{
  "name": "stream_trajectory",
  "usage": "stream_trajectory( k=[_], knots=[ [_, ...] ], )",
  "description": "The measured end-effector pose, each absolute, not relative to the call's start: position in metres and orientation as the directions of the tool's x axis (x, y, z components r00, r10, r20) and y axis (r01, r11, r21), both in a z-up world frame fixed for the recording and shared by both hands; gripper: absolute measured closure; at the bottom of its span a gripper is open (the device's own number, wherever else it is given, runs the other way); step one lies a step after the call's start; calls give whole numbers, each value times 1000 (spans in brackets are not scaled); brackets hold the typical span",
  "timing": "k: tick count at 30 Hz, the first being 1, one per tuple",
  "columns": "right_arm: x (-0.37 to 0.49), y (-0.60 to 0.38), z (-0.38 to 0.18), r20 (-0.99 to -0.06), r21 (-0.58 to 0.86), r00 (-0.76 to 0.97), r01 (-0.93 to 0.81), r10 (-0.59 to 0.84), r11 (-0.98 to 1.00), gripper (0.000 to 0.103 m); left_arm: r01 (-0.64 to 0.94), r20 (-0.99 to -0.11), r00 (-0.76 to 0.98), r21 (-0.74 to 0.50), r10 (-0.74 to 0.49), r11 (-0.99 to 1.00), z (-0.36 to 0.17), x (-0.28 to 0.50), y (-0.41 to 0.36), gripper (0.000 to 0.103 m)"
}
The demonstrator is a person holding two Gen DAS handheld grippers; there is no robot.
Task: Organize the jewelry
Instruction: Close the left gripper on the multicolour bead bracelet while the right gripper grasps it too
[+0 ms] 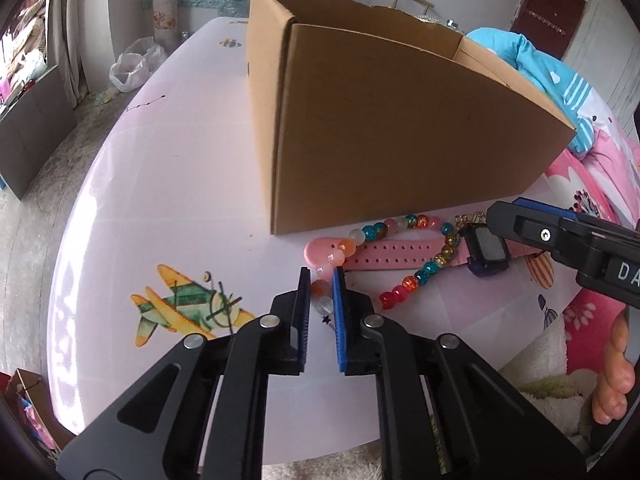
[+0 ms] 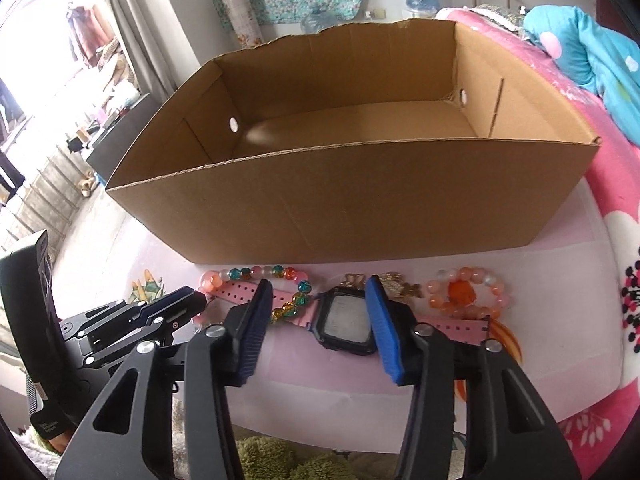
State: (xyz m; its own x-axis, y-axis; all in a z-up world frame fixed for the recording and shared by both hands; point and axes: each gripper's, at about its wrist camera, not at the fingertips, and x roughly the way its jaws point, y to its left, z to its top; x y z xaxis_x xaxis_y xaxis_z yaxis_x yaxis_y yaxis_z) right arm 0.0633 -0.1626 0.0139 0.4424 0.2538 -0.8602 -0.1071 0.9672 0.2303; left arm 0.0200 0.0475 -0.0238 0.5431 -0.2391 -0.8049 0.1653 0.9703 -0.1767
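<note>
the left claw (image 1: 321, 280) stood with its jaws narrowly parted around the near end of the beaded bracelet (image 1: 416, 276), pale and orange beads sitting between the blue pads; whether the pads already pinched the beads could not be told, so the grip looked unfinished. to do this step well, the jaws probably needed to close on one or two beads squarely, not on the string between them, and lift slowly, since the bracelet lay draped over the pink watch (image 2: 346, 320) strap and might drag it along.

the right claw (image 2: 316, 304) was wide open, its pads standing either side of the watch's dark square face without touching it. closing across the case, not the soft strap, seemed the safer hold.

just ahead of both claws rose the cardboard box (image 2: 360, 208), open-topped and apparently empty, the likely place for the pieces; each lift would have to clear its near wall.

the bracelet was a loop of glassy round beads in teal, amber, red, orange and milky pink. the watch had a perforated pink strap. to the right of the right claw lay a second bracelet (image 2: 466, 294) of peach and orange beads, and beyond the watch a small gold-coloured trinket (image 2: 396, 280), all on the pale pink surface (image 1: 180, 184).
</note>
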Motion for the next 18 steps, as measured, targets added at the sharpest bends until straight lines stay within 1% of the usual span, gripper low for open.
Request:
stream_trajectory(
  k=[5,9,14,18],
  knots=[
    [68,-148,10,-856,277,408,-156,318,948,60,146,-815,541,-153,-208,977,-21,14,58,94],
    [75,-132,1,-858,309,365,-194,361,931,67,128,-811,545,-172,-214,977,-22,13,68,94],
    [85,-117,-10,-877,279,340,-217,340,936,70,120,-808,536,-216,-246,969,-22,17,74,93],
    [90,-107,-16,-894,236,327,-241,308,941,79,122,-805,523,-255,-280,959,-25,19,79,93]
  ],
)
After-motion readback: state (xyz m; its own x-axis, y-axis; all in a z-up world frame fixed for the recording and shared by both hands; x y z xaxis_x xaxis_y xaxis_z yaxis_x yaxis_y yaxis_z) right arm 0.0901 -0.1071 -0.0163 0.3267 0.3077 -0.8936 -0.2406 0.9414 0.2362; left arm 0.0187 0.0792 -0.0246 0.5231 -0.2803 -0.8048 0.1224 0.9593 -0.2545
